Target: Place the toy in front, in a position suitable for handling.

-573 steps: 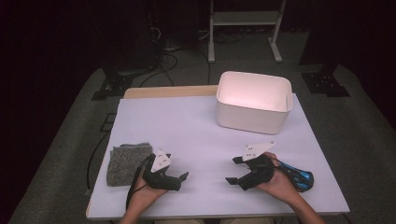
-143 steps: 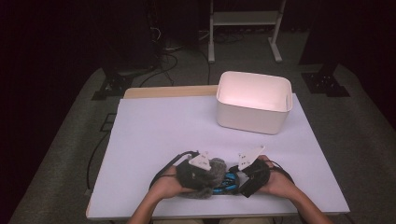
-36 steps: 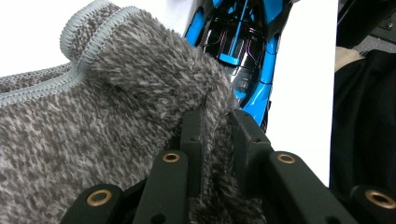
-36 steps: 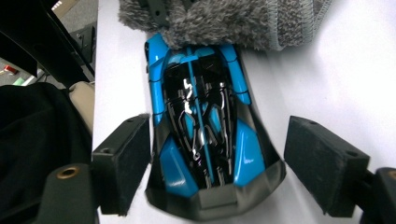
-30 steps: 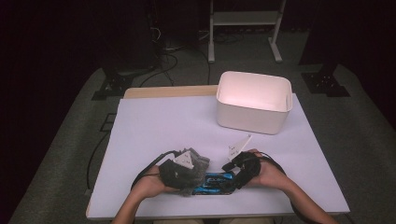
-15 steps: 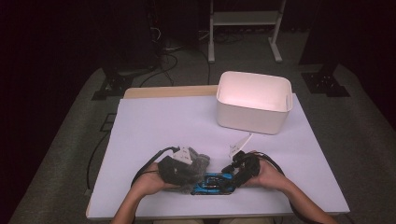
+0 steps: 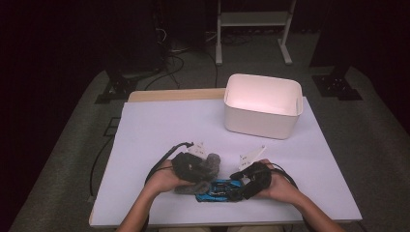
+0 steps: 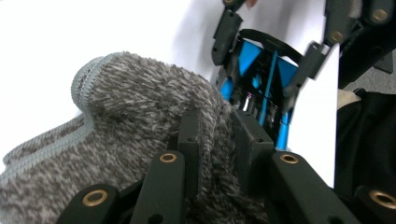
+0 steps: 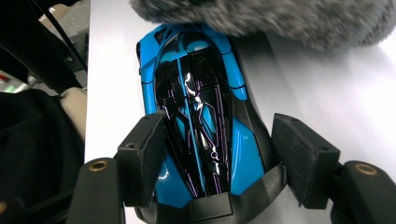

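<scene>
Near the front edge of the counter [image 7: 159,125], well short of the white bin [image 7: 263,104], a blue and black toy car [image 7: 218,189] lies flat with a grey fleecy cloth [image 7: 207,166] draped against its far end. The left hand-held gripper [image 7: 189,166] is clamped on a fold of that cloth [image 8: 140,140], its pads buried in the pile, though its jaws have just eased a touch. The right hand-held gripper [image 7: 246,182] straddles the car's tail [image 9: 201,140]; its jaws have just been closing, the left pad seeming to touch the bodywork, the right one apart from it. The step looks like wiping the car while it is steadied. Next, the right grip should firm up on the car, then the cloth can be drawn along the roof toward the bin side.
</scene>
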Demonstrator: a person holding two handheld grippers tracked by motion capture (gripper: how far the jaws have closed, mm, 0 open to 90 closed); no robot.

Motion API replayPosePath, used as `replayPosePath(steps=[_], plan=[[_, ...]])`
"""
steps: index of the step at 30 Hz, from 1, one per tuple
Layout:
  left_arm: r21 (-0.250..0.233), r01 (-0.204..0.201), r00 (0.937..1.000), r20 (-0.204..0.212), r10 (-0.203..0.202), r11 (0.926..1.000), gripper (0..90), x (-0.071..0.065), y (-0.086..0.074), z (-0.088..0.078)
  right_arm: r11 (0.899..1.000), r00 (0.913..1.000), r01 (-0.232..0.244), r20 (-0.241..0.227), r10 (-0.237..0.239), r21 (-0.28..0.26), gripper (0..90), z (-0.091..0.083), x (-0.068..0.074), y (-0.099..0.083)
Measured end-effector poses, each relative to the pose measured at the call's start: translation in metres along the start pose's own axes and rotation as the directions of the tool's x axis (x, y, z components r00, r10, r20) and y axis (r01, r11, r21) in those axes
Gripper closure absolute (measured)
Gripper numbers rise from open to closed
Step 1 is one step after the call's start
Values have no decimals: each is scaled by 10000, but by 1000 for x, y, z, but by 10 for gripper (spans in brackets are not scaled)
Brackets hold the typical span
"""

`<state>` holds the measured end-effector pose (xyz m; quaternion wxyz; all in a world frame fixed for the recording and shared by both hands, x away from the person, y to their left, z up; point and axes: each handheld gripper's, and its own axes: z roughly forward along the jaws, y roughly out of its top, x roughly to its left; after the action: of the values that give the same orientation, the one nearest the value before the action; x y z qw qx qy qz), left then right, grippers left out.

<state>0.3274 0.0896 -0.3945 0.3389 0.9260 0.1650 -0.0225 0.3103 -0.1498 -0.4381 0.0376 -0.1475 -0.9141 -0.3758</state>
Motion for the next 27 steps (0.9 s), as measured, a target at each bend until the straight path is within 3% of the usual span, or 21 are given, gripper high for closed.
replayPosePath(steps=[1, 5, 8, 13, 17, 18, 20, 23, 26, 27], plan=[[132, 79, 9998, 160, -81, 9999, 727, 2, 2, 3, 9994, 9992, 331, 239, -329, -95, 354, 0, 5, 0], [432, 341, 9979, 538, -364, 9985, 717, 5, 2, 10, 9960, 9939, 877, 689, -864, -152, 356, -1, 13, 0], [363, 594, 9949, 789, -621, 9976, 717, 6, 0, 10, 9930, 9893, 1151, 929, -1122, -267, 357, -2, 17, -2], [224, 654, 9927, 997, -673, 9976, 741, 4, -2, 6, 9854, 9770, 1645, 1446, -1565, -448, 357, -3, 27, -5], [242, 425, 9946, 934, -446, 9988, 744, 0, -1, 3, 9804, 9661, 1937, 1808, -1845, -347, 354, -3, 33, -4], [534, 257, 9905, 1336, -327, 9982, 762, -4, -2, 4, 9813, 9670, 1892, 1806, -1799, -359, 354, -3, 33, -4], [741, 46, 9935, 1130, -130, 9972, 756, -11, -4, 8, 9864, 9750, 1600, 1621, -1521, -373, 354, -4, 30, -4], [774, 154, 9926, 1193, -246, 9969, 748, -9, -8, 8, 9946, 9895, 950, 1129, -897, -419, 356, -3, 18, -5], [605, 150, 9921, 1232, -224, 9981, 735, -7, -9, 6, 9954, 9915, 874, 1002, -832, -386, 358, -2, 17, -4], [524, 276, 9937, 1068, -331, 9982, 721, -3, -8, 4, 9954, 9920, 877, 944, -838, -374, 358, -2, 16, -4]])
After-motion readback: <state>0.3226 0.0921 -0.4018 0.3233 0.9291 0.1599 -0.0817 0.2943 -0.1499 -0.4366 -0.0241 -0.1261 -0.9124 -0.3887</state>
